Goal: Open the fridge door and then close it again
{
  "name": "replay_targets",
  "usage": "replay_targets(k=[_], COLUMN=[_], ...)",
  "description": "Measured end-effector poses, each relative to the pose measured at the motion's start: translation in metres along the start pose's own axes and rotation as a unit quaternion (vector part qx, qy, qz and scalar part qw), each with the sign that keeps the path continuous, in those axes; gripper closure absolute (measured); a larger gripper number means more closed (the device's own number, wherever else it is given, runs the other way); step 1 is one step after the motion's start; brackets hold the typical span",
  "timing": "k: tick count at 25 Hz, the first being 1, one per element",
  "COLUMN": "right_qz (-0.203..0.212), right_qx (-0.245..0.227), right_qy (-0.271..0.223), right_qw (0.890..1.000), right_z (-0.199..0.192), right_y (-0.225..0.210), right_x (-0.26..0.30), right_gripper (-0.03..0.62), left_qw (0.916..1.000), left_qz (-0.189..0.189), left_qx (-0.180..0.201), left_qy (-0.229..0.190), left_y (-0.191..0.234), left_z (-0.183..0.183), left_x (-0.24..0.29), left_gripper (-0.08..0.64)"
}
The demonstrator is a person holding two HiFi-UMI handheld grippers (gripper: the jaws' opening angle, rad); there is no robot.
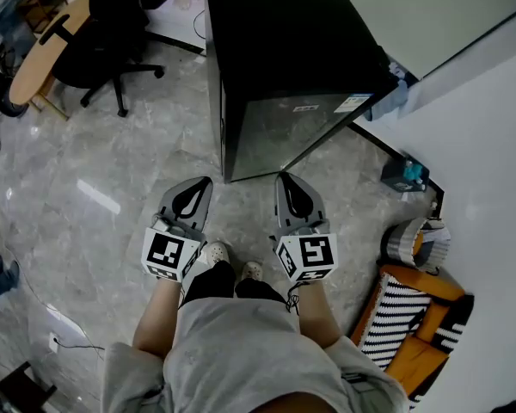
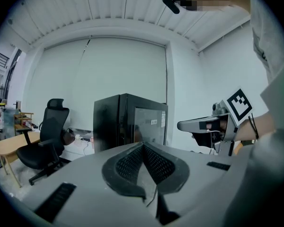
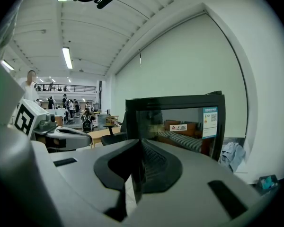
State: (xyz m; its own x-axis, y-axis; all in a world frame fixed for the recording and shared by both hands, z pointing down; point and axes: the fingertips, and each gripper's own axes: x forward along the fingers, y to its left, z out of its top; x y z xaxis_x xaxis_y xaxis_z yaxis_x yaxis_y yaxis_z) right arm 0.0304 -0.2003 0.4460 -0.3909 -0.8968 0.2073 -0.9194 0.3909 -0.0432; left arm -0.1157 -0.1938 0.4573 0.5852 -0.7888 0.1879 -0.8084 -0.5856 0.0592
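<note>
A small black fridge (image 1: 284,50) stands on the grey floor against the white wall, its glossy door (image 1: 288,132) closed and facing me. It also shows in the left gripper view (image 2: 130,122) and the right gripper view (image 3: 180,122). My left gripper (image 1: 205,181) and right gripper (image 1: 284,177) are held side by side a short way in front of the door, apart from it and pointing at it. Both are shut with nothing between the jaws, as seen at the left gripper (image 2: 143,145) and the right gripper (image 3: 141,141).
A black office chair (image 1: 112,24) and a wooden table (image 1: 43,58) stand far left. By the right wall are an orange seat with a striped cushion (image 1: 404,321), a round basket (image 1: 417,241) and a blue item (image 1: 406,175). A cloth (image 1: 396,93) hangs by the fridge's right side.
</note>
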Motion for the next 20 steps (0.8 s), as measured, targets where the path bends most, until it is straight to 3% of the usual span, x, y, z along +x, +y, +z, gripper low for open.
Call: replay_targets(k=[9,12,15,20], right_qz=[-0.016,-0.023,-0.032,-0.045], right_qx=[0.004,0.004,0.005,0.006], right_qy=[0.015,0.019,0.025,0.032], right_qw=[1.0,1.0,0.999,0.998], right_z=[-0.014,-0.019,-0.022,-0.027], right_y=[-0.007,-0.012,-0.018,-0.023], right_x=[0.013,0.012,0.01,0.009], right_gripper=[0.566,0.566,0.566,0.566], left_qw=[0.9988,0.997,0.995,0.993], left_qz=[-0.036,-0.048,-0.062,-0.071], left_qx=[0.018,0.022,0.025,0.03], left_qy=[0.028,0.057,0.074,0.09], left_y=[0.019,0.024,0.027,0.037], left_z=[-0.03,-0.043,-0.055,-0.066], left_x=[0.043,0.059,0.076,0.098], left_gripper=[0.545,0.541,0.468,0.454])
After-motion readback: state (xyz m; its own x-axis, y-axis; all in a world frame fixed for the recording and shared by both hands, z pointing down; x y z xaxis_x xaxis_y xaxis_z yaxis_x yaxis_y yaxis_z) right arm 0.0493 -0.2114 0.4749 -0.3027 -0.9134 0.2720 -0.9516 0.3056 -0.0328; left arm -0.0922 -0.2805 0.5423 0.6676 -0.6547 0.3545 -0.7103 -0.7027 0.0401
